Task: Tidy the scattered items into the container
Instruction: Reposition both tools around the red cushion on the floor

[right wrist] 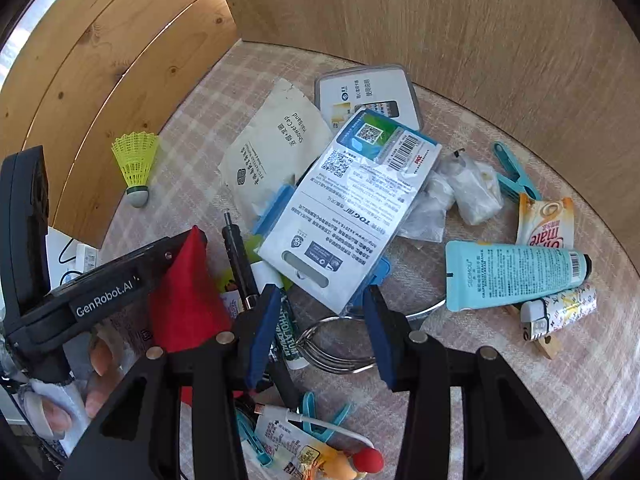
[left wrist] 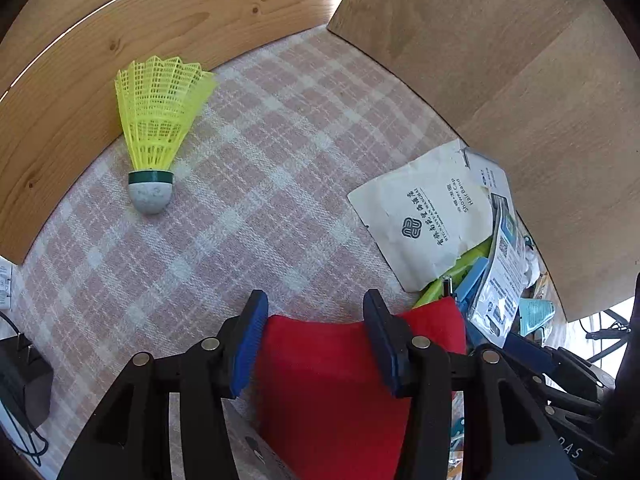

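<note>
Red cloth [left wrist: 340, 380] gripped in left tool [left wrist: 316, 320]; only right view shows open right tool [right wrist: 320, 312] w/ tube [right wrist: 512, 274].

At eleven o'clock from my left gripper lies a shuttlecock [left wrist: 154, 136] with a yellow plastic mesh skirt on the woven checked cloth [left wrist: 256, 184]. Matt red fabric [left wrist: 332, 392] sits between my ribbed blue pads. Grainy wooden walls [right wrist: 460, 20]; a glossy plastic tube [right wrist: 512, 276]; shiny metal rings [right wrist: 340, 344].
</note>
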Motion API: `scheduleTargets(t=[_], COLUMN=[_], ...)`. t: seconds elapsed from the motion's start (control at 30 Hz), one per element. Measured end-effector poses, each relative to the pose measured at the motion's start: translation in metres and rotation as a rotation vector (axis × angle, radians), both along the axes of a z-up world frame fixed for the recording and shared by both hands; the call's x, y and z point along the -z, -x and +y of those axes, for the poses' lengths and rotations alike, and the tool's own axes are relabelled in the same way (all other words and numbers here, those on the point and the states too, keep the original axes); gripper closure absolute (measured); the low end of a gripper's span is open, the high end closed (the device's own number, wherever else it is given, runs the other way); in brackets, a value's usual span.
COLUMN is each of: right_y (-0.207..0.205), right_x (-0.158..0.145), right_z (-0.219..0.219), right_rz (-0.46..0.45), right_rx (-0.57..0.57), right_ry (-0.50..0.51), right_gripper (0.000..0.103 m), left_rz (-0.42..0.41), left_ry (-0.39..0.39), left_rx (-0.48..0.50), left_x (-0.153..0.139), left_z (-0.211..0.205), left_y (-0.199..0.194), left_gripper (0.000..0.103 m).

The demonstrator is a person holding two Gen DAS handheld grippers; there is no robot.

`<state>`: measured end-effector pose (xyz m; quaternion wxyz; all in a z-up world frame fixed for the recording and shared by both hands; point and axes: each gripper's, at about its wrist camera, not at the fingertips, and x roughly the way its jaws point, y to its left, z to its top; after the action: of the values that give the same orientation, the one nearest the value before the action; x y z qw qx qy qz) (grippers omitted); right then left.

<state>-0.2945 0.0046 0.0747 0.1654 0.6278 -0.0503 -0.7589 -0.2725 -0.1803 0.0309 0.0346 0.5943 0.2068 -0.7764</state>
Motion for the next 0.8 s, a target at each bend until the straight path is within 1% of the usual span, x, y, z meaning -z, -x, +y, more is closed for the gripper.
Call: scheduleTargets(t=[0.07, 0.13, 0.17, 0.2, 0.27, 0.33, 0.4, 0.5, 0.67, 0.8], right_y=[-0.005, -0.013, -0.019, -0.026, -0.039, -0.052, -0.067, -0.092, -0.135, -0.171], right_x=[0.003, 0.004, 0.005, 0.006, 0.006, 0.003, 0.004, 0.008, 0.007, 0.006], right_z=[-0.01, -0.018, -0.02, -0.02, -0.014, -0.004, 0.009, 0.033, 0.081, 0.107], right_rz=[0.001, 0.009, 0.013, 0.016, 0.022, 0.018, 0.006, -0.019, -0.053, -0.072], right_rx=[-0.04, -0.084, -0.105, -0.124, -0.148, -0.164, -0.181, -0.19, -0.157, -0.174], right_ry=[-0.023, -0.062, -0.085, -0.103, -0.111, -0.112, -0.134, -0.176, -0.166, -0.187], right_gripper=[0.061, 0.061, 0.061, 0.061, 0.061, 0.061, 0.062, 0.062, 0.061, 0.061], left_rz=[0.001, 0.004, 0.007, 0.007, 0.009, -0.004, -0.016, -0.022, -0.03, -0.038], left_ry=[-0.004, 0.007, 0.002, 0.016, 0.031, 0.004, -0.018, 0.015, 0.011, 0.027], left_rx=[0.023, 0.067, 0.097, 0.117, 0.148, 0.18, 0.222, 0.282, 0.349, 0.417], left_x=[0.0, 0.0, 0.0, 0.0, 0.0, 0.0, -0.001, -0.003, -0.008, -0.01], left_z=[0.011, 0.026, 0.034, 0.04, 0.052, 0.061, 0.072, 0.089, 0.108, 0.124], left_y=[-0.004, -0.012, -0.016, -0.022, -0.034, -0.045, -0.057, -0.079, -0.116, -0.146], left_gripper=[0.055, 0.055, 0.055, 0.053, 0.053, 0.053, 0.053, 0.053, 0.053, 0.053])
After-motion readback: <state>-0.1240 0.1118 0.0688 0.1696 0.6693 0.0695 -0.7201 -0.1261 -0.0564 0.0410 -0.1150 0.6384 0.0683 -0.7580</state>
